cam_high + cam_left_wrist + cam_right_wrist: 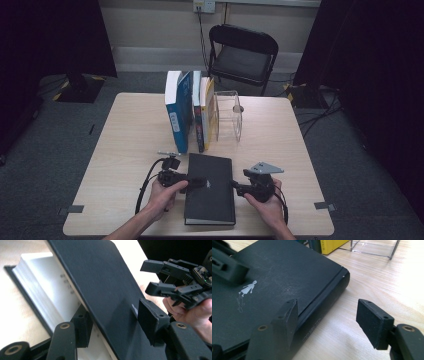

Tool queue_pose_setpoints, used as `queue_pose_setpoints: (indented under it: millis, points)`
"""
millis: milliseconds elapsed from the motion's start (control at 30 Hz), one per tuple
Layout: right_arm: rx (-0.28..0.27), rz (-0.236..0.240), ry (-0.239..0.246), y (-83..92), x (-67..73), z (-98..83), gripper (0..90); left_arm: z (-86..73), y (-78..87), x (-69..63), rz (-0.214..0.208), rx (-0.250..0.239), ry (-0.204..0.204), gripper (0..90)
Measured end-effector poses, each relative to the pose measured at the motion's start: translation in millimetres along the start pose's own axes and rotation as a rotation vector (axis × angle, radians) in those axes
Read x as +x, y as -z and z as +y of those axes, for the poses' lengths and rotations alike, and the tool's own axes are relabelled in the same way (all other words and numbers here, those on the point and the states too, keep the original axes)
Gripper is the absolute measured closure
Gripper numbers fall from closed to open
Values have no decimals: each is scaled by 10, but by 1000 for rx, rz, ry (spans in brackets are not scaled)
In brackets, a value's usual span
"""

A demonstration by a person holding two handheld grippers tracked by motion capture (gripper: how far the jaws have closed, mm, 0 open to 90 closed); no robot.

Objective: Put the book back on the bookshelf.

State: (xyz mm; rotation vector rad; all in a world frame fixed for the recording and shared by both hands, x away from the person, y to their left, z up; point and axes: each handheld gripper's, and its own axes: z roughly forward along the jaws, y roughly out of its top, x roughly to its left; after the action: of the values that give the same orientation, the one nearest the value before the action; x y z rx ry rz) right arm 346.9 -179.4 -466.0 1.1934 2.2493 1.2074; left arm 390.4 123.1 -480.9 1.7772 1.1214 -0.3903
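A black hardcover book (210, 192) lies flat near the table's front edge. My left gripper (199, 182) reaches in from the book's left side. In the left gripper view the front cover (105, 282) is tilted up off the white pages (47, 295). My left gripper (112, 322) is open, with one jaw under the cover's edge and the other above it. My right gripper (234, 186) sits at the book's right edge. It is open (327, 317), one jaw over the spine (324, 305) and the other above bare table.
Upright books, blue-white (177, 107) and yellow (207, 107), stand mid-table beside a clear acrylic holder (230, 114). A black folding chair (242, 52) stands behind the table (130, 135). A small metal part (167, 153) lies left of the black book.
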Motion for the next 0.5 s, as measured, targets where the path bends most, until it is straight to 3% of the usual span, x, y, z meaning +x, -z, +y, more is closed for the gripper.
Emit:
queue_pose_setpoints:
  millis: [67,167,333,500]
  points:
    - [5,8,0,-8,4,-1,334,25,-36,18,-16,-4,12,479]
    - [11,32,6,-20,14,-3,313,81,-78,22,-20,14,-19,466]
    - [15,60,2,-31,29,0,291,124,-173,-22,-12,13,-27,446]
    - [20,81,-2,-23,23,-4,279,154,-215,12,-58,14,-21,509]
